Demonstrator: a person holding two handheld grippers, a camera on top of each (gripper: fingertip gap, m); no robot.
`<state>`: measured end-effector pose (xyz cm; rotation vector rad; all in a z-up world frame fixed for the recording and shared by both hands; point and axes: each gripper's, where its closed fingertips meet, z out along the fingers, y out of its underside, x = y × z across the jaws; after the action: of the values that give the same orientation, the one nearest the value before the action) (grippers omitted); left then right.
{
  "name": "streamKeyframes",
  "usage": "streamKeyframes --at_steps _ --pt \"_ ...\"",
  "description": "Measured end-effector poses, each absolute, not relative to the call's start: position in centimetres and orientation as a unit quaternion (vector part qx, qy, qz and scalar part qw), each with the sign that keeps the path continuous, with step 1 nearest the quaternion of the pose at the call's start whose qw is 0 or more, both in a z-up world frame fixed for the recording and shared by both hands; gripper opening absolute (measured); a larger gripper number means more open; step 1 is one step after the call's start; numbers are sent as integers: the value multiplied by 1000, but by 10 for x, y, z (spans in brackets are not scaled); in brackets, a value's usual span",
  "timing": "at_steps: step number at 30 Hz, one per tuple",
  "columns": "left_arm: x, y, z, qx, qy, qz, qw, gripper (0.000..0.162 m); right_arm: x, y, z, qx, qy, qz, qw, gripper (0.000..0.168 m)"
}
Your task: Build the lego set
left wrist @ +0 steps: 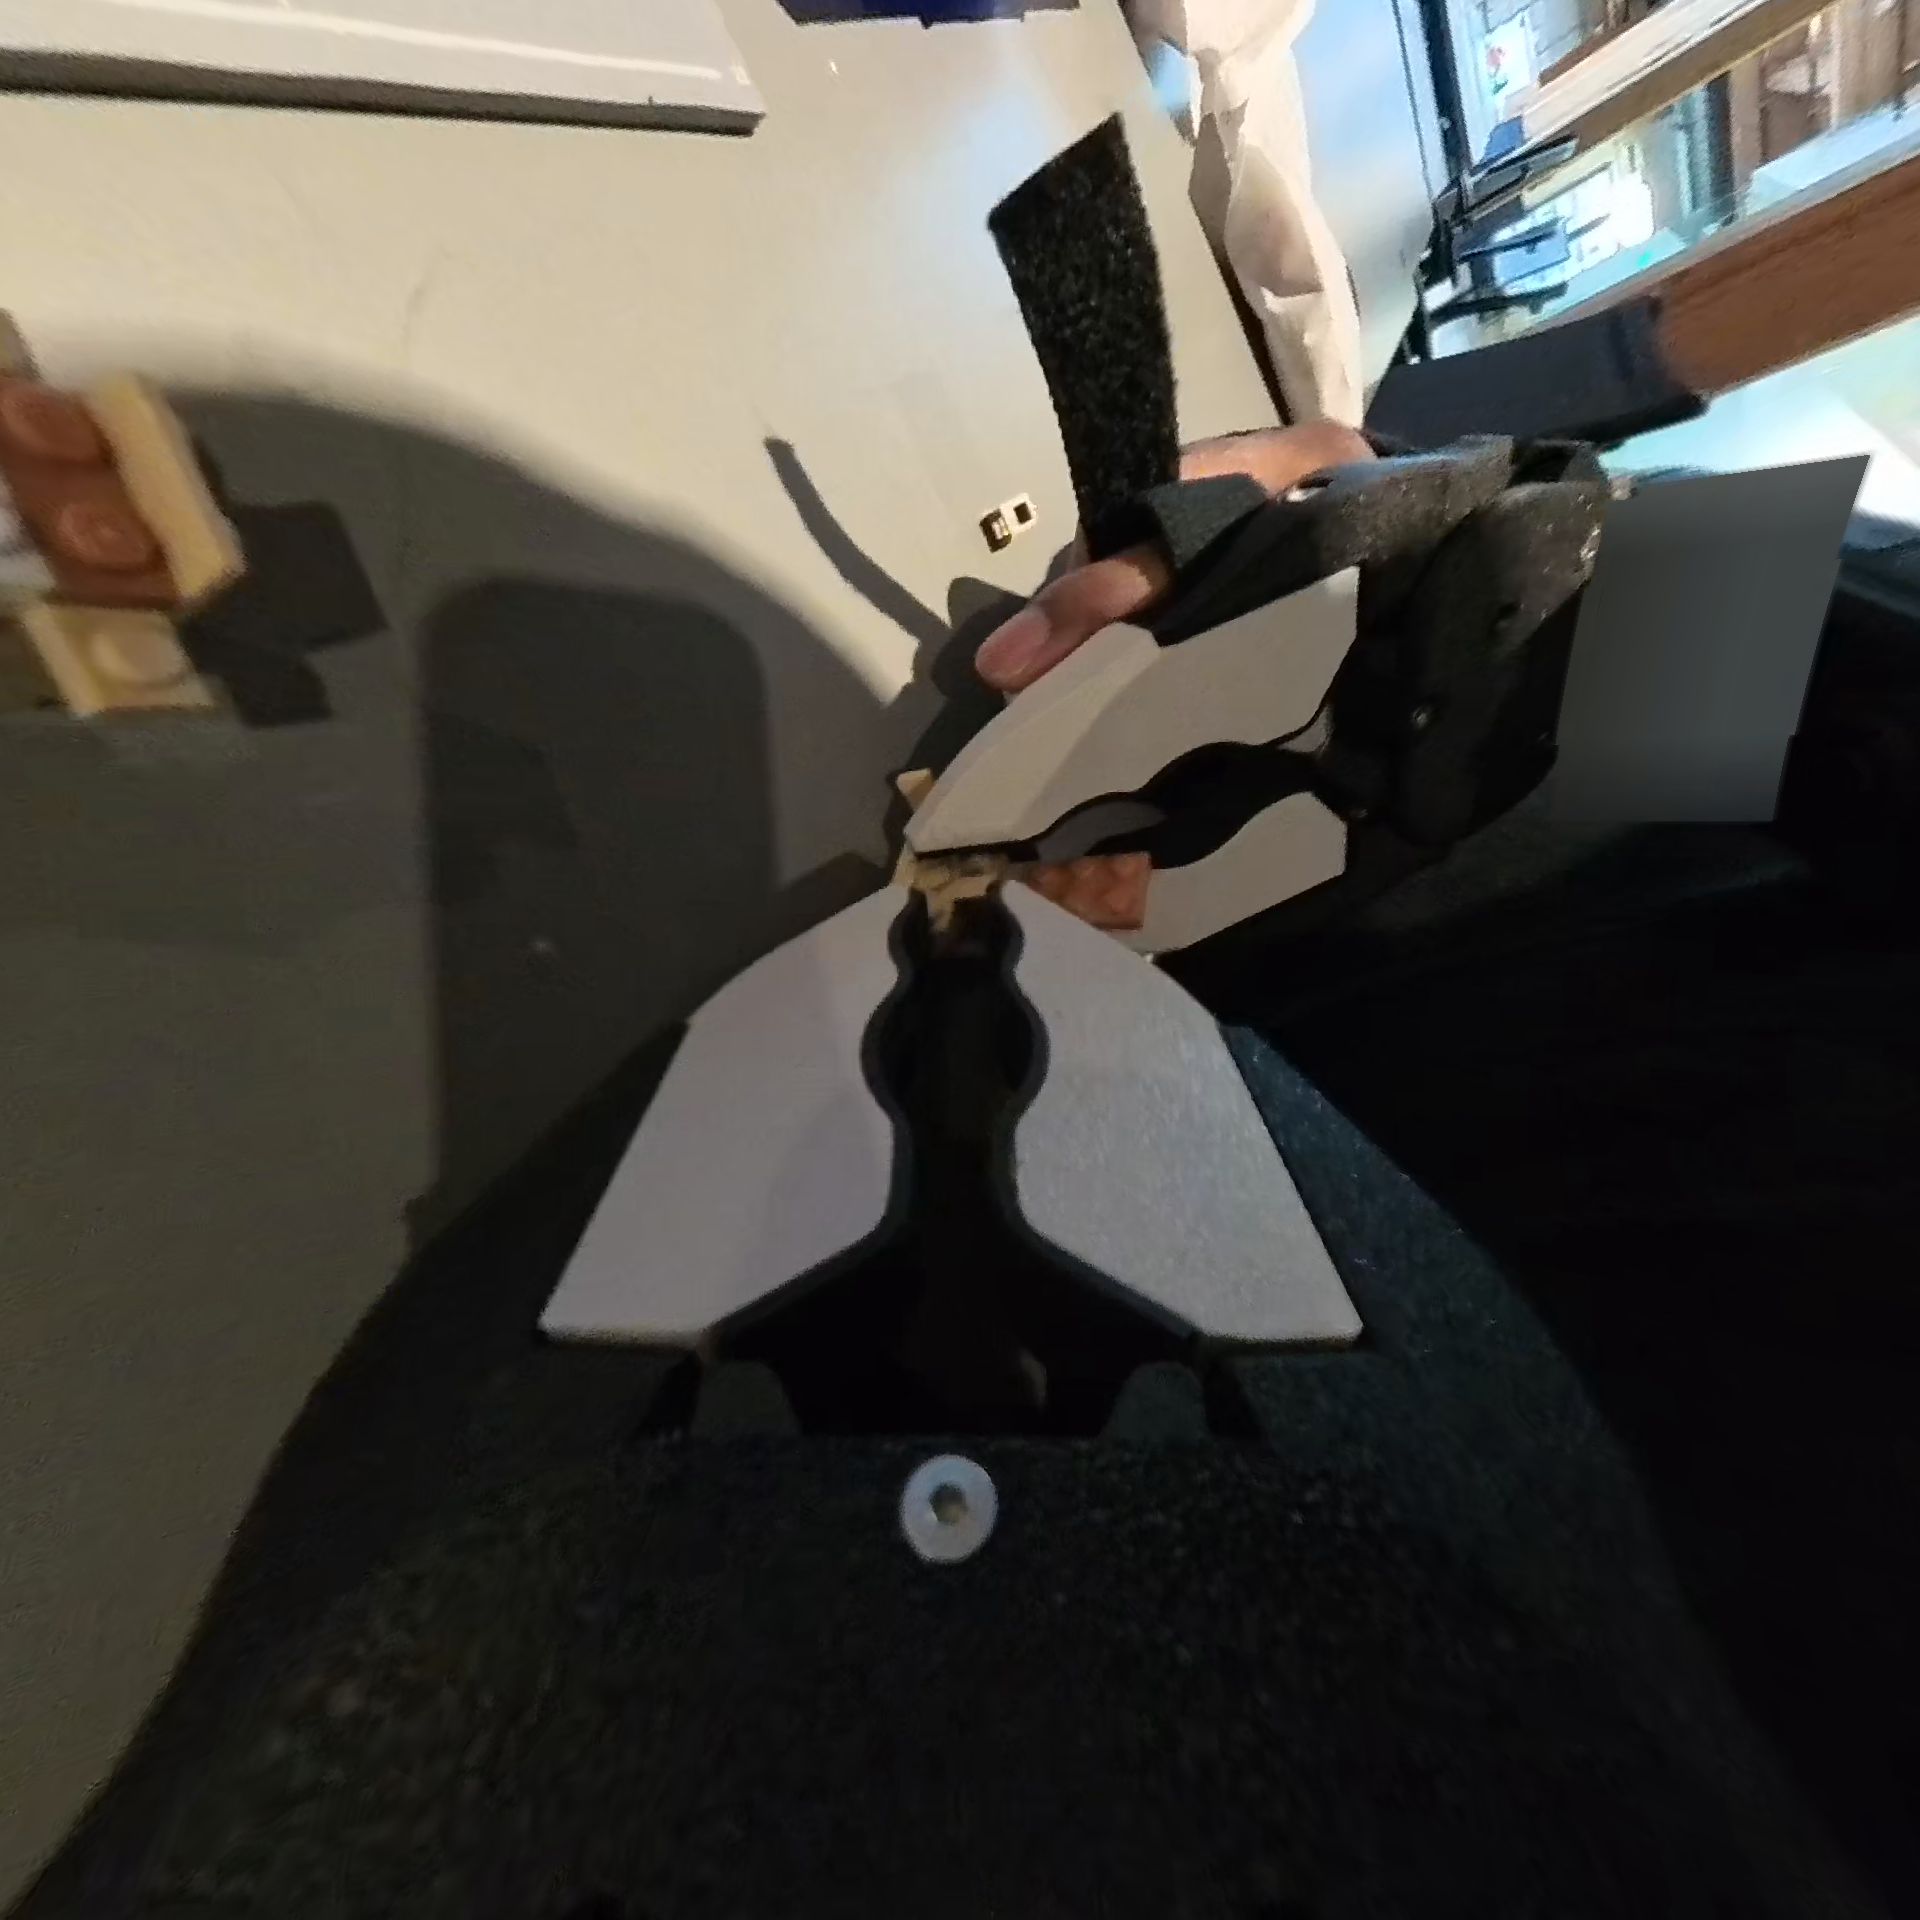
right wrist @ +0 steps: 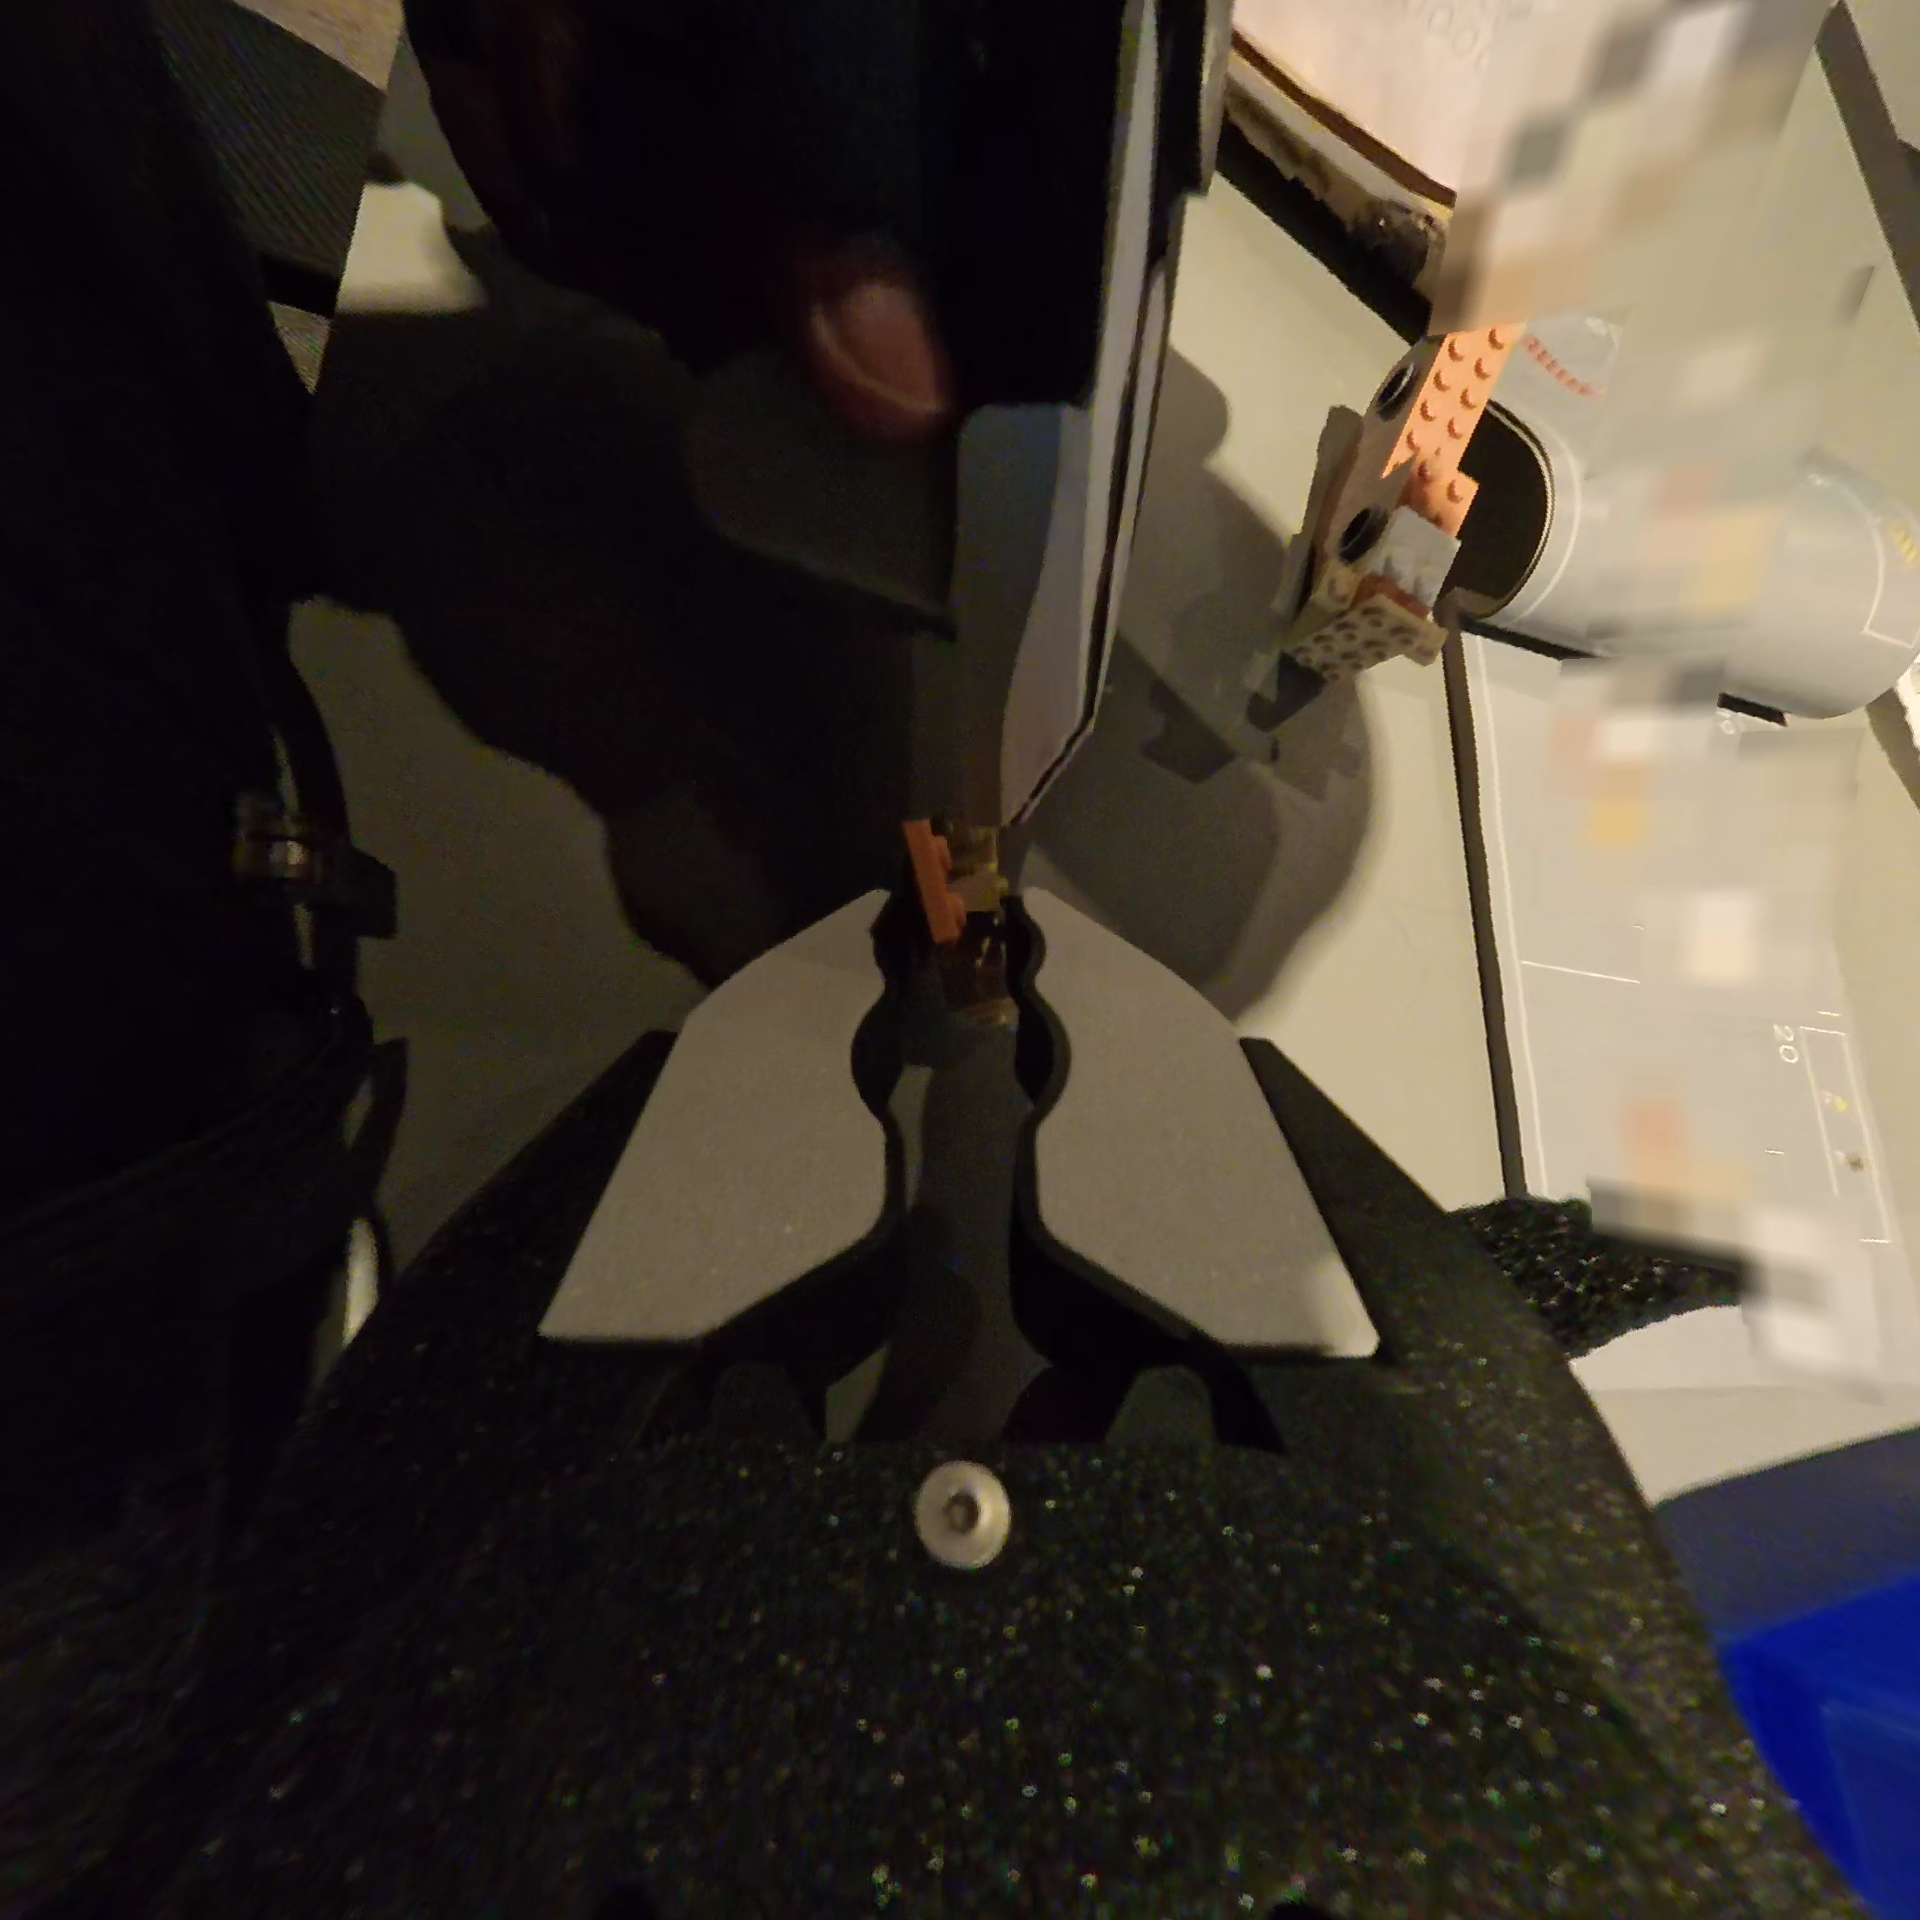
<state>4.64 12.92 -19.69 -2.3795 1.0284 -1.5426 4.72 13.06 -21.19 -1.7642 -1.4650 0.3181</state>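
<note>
Together we grip one small tan-and-orange lego piece point(right wrist: 956, 914): left claw point(left wrist: 951, 899) and right claw point(right wrist: 961, 935) both clenched on it, its long axis running along the right claw's fingers.

Two close wrist views along the fingers toward the white table point(left wrist: 582, 312) (shared: meeting tips, small brick cluster point(right wrist: 961, 914)).

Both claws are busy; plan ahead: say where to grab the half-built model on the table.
Probably pinch the long orange plate of the half-built model across its narrow width, coming from the studded side: its long edges are straight and parallel.
</note>
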Motion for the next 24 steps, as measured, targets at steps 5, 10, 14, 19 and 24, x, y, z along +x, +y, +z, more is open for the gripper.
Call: streamKeyframes --at_steps 5,10,14,19,24 --pt "46 128 -196 -779 355 -511 75 10 47 131 -212 -700 -580 127 398 17" --pt "43 123 -192 -732 455 -491 129 11 47 131 -213 -702 -581 127 391 17" --pt "41 128 -190 -658 573 -430 234 14 45 131 -214 -705 -583 128 384 18" --pt "39 125 -197 -568 679 -367 287 20 45 131 -216 -710 -584 131 373 18" --pt "45 127 -199 -537 708 -338 311 28 44 131 -216 -712 -582 133 370 17"
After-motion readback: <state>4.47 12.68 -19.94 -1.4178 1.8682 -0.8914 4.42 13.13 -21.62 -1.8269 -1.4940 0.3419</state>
